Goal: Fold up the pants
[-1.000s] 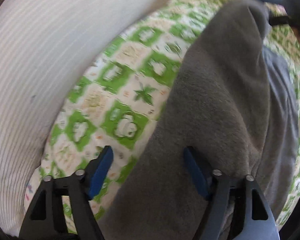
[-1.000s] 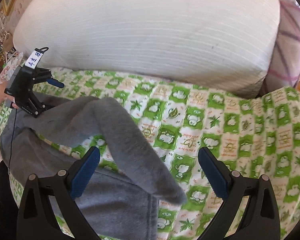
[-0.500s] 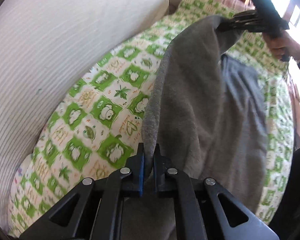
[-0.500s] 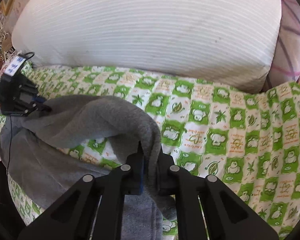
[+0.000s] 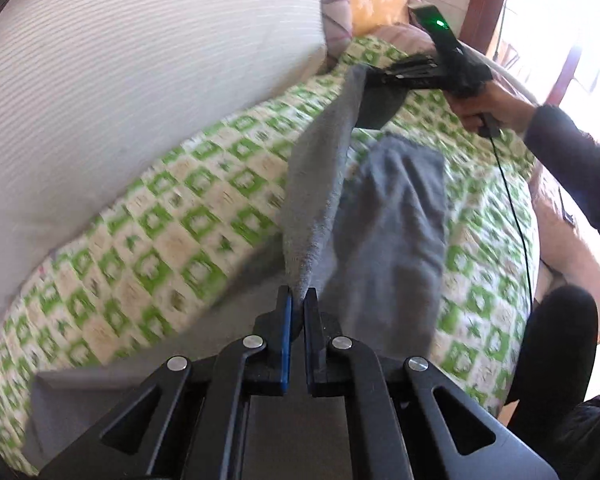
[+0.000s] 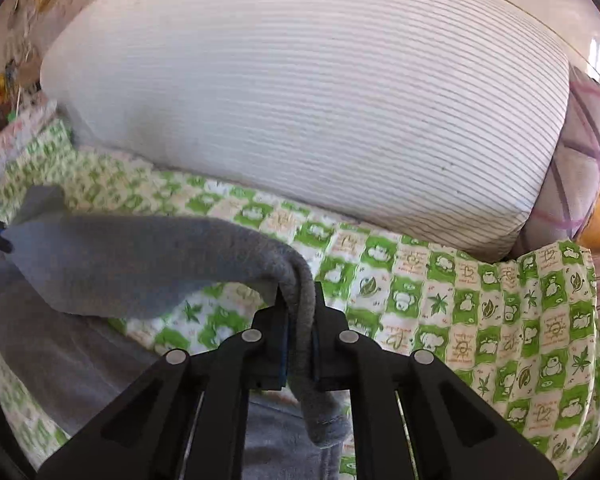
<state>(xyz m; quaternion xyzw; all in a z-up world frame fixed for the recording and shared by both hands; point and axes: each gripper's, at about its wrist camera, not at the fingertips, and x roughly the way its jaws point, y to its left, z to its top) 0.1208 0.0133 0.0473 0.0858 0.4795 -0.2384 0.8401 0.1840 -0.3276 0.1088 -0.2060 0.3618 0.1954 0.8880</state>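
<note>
Both jaws clamp pants [image 5: 320, 184]; hand [image 5: 488, 104] apparently left-view only.

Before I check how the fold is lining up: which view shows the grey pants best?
The left wrist view: the grey pants run from the left gripper to the right gripper, lower leg flat beneath. The right wrist view shows only one bunched end.

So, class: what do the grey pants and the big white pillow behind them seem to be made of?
Grey pants: probably a soft fleece or brushed knit, matte, with a fuzzy nap along the pinched edge and a limp drape. White pillow: apparently a woven cotton-like cover, matte, with fine parallel stripes and a puffed, stuffed shape. The exact fibres cannot be told.
</note>
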